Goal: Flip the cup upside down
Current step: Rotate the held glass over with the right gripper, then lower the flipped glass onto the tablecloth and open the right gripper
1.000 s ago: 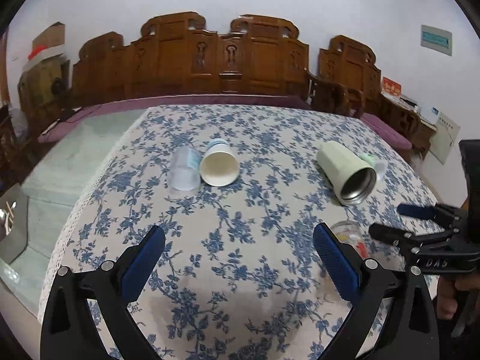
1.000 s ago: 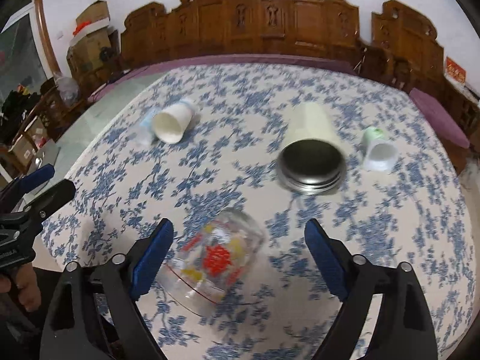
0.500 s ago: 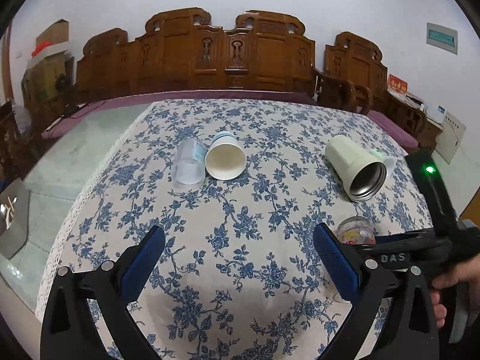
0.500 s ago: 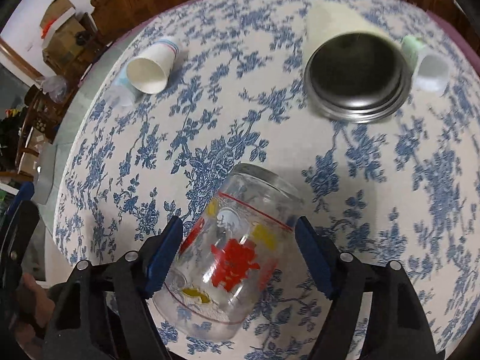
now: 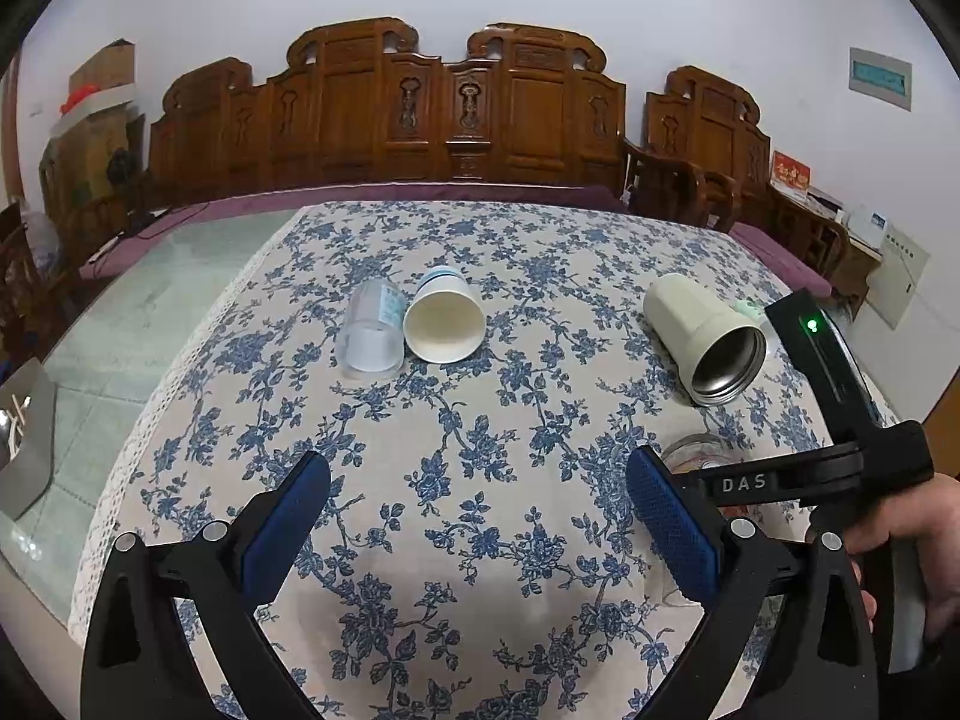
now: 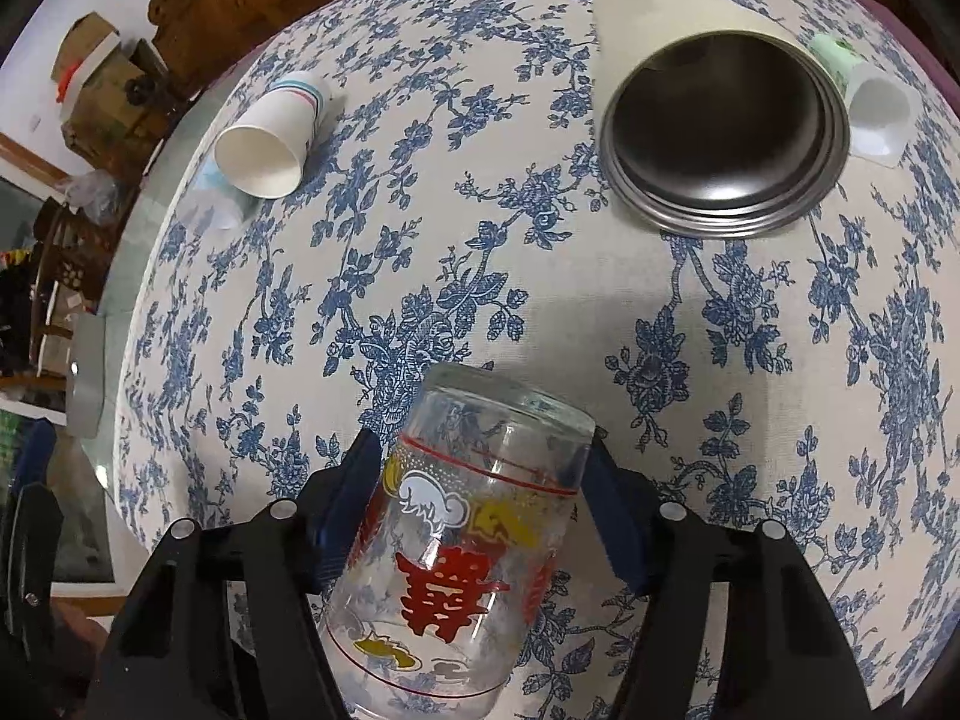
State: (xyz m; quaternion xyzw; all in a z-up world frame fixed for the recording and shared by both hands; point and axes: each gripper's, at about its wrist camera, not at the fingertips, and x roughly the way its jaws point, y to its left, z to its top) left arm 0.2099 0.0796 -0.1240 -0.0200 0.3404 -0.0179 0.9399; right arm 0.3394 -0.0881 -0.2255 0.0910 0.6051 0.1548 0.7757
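Note:
A clear glass cup (image 6: 462, 534) with red and yellow print lies on its side on the floral tablecloth. My right gripper (image 6: 480, 498) has its blue pads closed against both sides of the glass. In the left wrist view the glass (image 5: 699, 450) shows only partly, behind the right gripper's black body. My left gripper (image 5: 480, 528) is open and empty above the near part of the table, with nothing between its fingers.
A white paper cup (image 5: 444, 324) and a clear plastic cup (image 5: 373, 336) lie on their sides at mid-table. A cream steel-lined tumbler (image 5: 705, 339) lies on its side at right, a small green-white cup (image 6: 864, 90) beside it. Carved wooden chairs (image 5: 444, 114) stand behind.
My right gripper moved down and forward over the printed glass and its jaws closed onto its sides. The left gripper stayed open, its view shifting slightly.

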